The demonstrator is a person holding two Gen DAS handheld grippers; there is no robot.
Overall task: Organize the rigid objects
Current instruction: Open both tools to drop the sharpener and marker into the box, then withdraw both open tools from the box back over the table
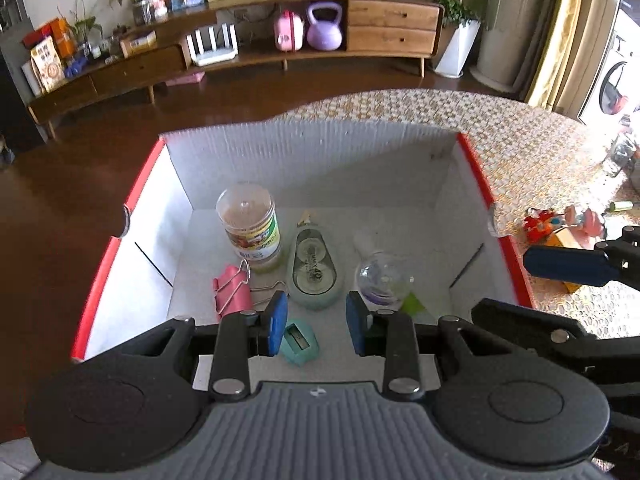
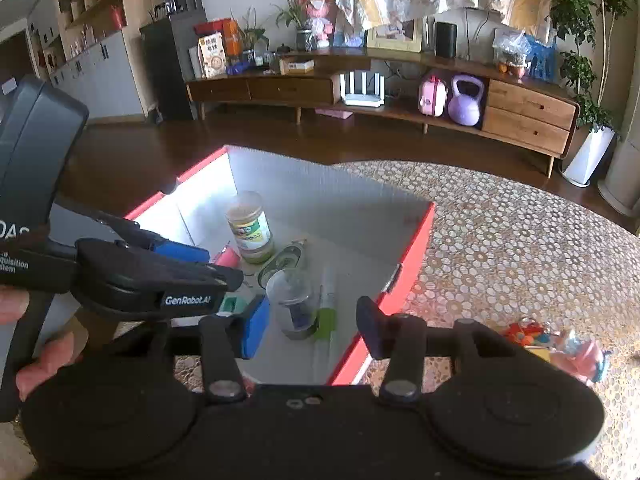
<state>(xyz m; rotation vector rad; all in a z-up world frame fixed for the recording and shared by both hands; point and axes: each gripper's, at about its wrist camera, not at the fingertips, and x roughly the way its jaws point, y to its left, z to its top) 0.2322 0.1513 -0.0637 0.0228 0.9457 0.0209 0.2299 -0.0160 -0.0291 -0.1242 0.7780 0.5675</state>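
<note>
A red-edged white cardboard box [image 1: 120, 272] sits on a table with a patterned yellow cloth [image 2: 520, 248]. Inside the box, a clear plastic jar with a green label [image 1: 252, 228] stands near the back. In front of the jar lie a pink binder clip [image 1: 234, 290], a pale green correction tape [image 1: 314, 270] and a small teal sharpener [image 1: 300, 342]. A clear round cup [image 1: 382, 278] lies to the right of the tape. The left gripper [image 1: 316, 328] hangs over the box, partly open and empty. The right gripper [image 2: 312, 332] is also partly open, holding nothing.

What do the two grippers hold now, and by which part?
Nothing. The left gripper and the right gripper both have open, empty jaws above the box.
</note>
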